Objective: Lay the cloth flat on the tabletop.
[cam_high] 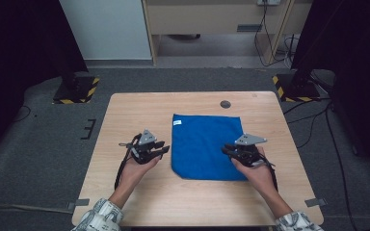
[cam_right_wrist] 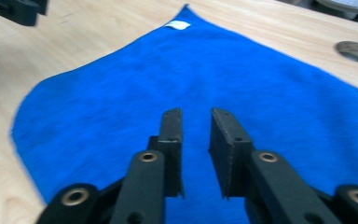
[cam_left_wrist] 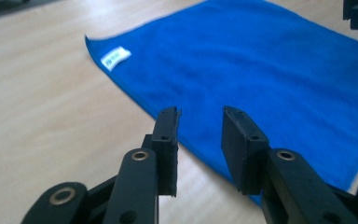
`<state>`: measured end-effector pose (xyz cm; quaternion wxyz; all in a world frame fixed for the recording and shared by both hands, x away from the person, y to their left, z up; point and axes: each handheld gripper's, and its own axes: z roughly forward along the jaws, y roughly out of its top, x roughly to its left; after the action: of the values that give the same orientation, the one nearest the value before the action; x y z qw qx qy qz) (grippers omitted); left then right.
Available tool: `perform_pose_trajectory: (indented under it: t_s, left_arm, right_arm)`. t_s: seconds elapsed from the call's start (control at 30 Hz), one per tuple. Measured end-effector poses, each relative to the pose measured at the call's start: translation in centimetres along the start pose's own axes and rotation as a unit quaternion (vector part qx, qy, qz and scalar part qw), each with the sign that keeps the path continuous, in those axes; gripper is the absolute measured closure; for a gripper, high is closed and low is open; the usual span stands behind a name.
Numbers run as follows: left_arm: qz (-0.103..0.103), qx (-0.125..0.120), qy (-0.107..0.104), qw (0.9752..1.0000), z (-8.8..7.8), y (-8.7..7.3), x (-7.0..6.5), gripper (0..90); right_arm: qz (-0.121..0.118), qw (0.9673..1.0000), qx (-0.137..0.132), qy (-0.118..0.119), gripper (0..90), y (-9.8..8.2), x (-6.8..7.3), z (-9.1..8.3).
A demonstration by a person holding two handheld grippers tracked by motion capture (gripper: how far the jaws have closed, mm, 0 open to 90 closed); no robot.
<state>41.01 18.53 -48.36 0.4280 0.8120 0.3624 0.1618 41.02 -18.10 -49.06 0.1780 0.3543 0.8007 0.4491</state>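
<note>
left gripper narrowly open, nothing between its jaws, hovering just off the blue cloth's left edge. right gripper narrowly open too, empty, over the cloth's right side, mid-table.

The blue cloth lies flat mid-table. Bare wood runs along the left, right, near and far edges. Only a round hole interrupts the far strip.

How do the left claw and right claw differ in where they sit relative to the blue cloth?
The left claw sits over bare wood just off the blue cloth's left edge; the right claw reaches over its right edge. Both stand slightly open, gripping nothing, pointing toward each other.
</note>
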Motion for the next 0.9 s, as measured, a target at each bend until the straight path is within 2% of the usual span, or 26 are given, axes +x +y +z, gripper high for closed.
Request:
perform_pose_trajectory:
  t_s: [0.1, 0.2, 0.27, 0.33, 0.37, 0.47, 0.5, 0.6, 0.7, 0.9]
  left_arm:
    - [0.018, 0.019, 0.002, 0.9997, -0.3, -0.9, -0.7, 66.2]
    - [0.002, 0.021, -0.015, 0.9997, -0.7, -1.7, -1.2, 66.1]
    - [0.009, 0.025, -0.022, 0.9994, -0.9, -2.0, -1.6, 65.6]
    - [0.001, 0.019, -0.032, 0.9993, -1.0, -2.1, -1.9, 65.2]
    - [-0.003, 0.019, -0.039, 0.9991, -0.9, -2.1, -2.1, 65.2]
    - [0.008, 0.022, -0.039, 0.999, -0.6, -2.0, -2.5, 63.0]
    - [0.006, 0.027, -0.04, 0.9988, -0.3, -2.2, -2.6, 58.3]
    - [0.002, 0.03, -0.039, 0.9988, -0.1, -2.3, -2.6, 54.6]
    - [-0.008, 0.03, -0.044, 0.9985, 0.2, -2.5, -2.7, 46.7]
    - [-0.004, 0.038, -0.054, 0.9978, 0.6, -2.7, -2.6, 46.0]
  right_arm:
    - [-0.004, 1.0, 0.006, 0.006, 80.3, -0.4, 0.9, 0.0]
    - [-0.013, 0.9998, 0.008, 0.008, 82.5, -0.6, 1.7, -0.3]
    - [-0.015, 0.9998, 0.005, 0.011, 83.4, -0.7, 2.2, -0.5]
    - [-0.023, 0.9996, 0.002, 0.018, 84.3, -0.5, 3.1, -0.6]
    - [-0.023, 0.9996, 0.002, 0.018, 84.3, -0.5, 3.1, -0.6]
    - [-0.026, 0.9993, 0.001, 0.027, 84.1, -0.3, 3.8, -0.3]
    - [-0.03, 0.999, 0.003, 0.034, 82.6, -0.3, 4.4, -0.1]
    - [-0.034, 0.9986, 0.004, 0.039, 79.4, -0.2, 5.0, 0.1]
    - [-0.041, 0.9981, 0.006, 0.046, 70.6, 0.0, 6.4, 0.6]
    - [-0.064, 0.9962, 0.017, 0.057, 66.1, -0.1, 7.9, 1.3]
